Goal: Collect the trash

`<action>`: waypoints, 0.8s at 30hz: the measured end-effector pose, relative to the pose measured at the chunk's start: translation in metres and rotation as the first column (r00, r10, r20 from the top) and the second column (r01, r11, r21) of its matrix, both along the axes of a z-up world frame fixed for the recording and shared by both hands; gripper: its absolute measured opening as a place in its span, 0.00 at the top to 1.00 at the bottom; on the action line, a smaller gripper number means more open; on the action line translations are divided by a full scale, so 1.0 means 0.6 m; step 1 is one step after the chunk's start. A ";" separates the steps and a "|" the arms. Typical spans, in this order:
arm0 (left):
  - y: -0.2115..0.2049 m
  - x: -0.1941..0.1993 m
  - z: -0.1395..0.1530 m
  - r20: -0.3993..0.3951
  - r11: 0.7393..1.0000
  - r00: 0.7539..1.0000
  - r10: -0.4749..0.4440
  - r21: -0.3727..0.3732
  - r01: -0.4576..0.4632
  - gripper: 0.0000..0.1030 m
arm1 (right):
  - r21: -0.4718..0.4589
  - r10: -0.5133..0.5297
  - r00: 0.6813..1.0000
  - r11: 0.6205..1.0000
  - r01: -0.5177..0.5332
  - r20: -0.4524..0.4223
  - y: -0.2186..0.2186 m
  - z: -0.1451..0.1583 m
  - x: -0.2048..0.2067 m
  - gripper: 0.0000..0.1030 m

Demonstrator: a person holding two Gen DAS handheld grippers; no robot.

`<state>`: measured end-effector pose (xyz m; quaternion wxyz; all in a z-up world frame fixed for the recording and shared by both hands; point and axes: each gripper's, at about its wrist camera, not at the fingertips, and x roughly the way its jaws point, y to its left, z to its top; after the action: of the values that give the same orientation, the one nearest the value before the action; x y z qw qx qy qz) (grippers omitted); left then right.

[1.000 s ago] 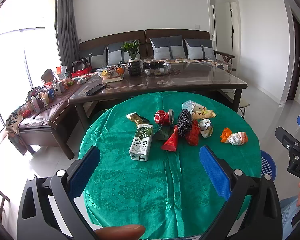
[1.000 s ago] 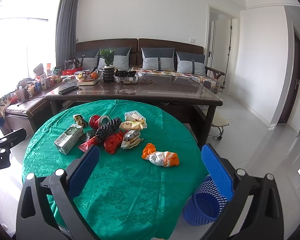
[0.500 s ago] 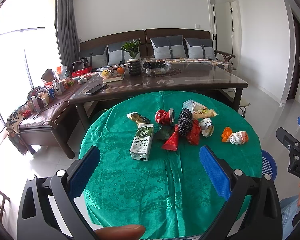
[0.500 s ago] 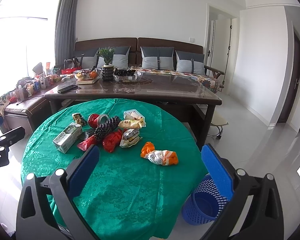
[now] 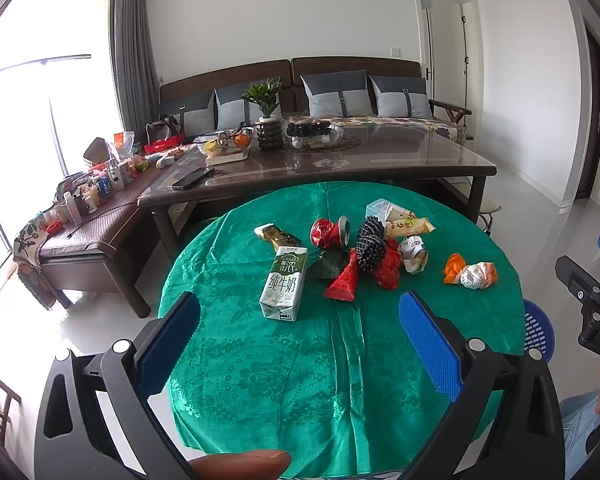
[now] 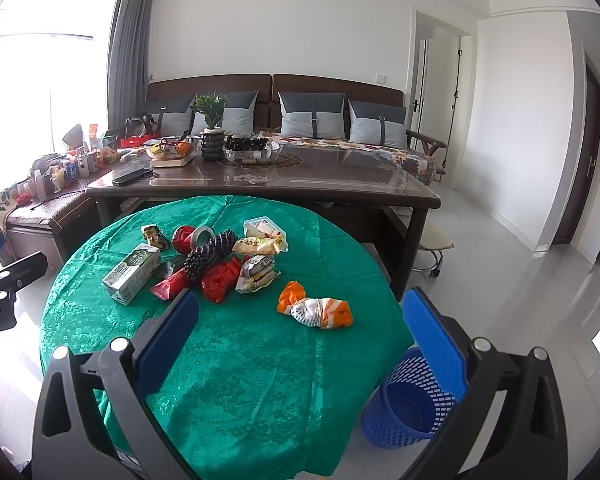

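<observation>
**Both grippers edged nearer the green table, jaws wide and empty**

Compared with a second ago: trash pile slightly larger and lower in both wrist views, so a small advance toward the round green table [image 5: 228,360]; nothing on the cloth shifted.

Left gripper [image 5: 300,340] spread open, holding nothing, poised over the near edge of the table. Right gripper [image 6: 300,344] likewise spread open and empty, over the near right part of the table.

Milk carton [image 5: 284,284] lying left of the table's centre, nearest the left gripper. Crushed red can [image 5: 330,233], black spiky object [image 5: 368,246], red wrapper cone [image 5: 342,280] and snack packets [image 6: 258,256] clustered at the table's centre, touching one another. Orange-and-white crumpled wrapper [image 6: 316,308] apart from the cluster, toward the table's right edge.

Blue mesh basket [image 6: 404,408] on the floor just beside the table's right rim. Near half of the cloth bare. Dark coffee table [image 6: 340,188] close behind the table's far edge; open tiled floor to the right.
</observation>
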<state>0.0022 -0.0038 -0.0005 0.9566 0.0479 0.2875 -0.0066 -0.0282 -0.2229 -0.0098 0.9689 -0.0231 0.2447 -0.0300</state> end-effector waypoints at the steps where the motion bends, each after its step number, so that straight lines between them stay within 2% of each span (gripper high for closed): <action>1: 0.000 0.000 0.000 -0.001 1.000 1.000 0.000 0.000 0.000 0.04 | -0.001 -0.002 1.000 1.000 0.002 0.000 0.002 0.001 0.001 0.04; 24: 0.000 0.000 0.000 -0.001 1.000 1.000 0.000 0.002 0.000 0.04 | 0.000 -0.005 1.000 1.000 0.005 -0.001 -0.007 -0.001 -0.003 0.05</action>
<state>0.0021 -0.0038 -0.0005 0.9564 0.0488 0.2878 -0.0063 -0.0299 -0.2273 -0.0105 0.9687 -0.0225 0.2452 -0.0325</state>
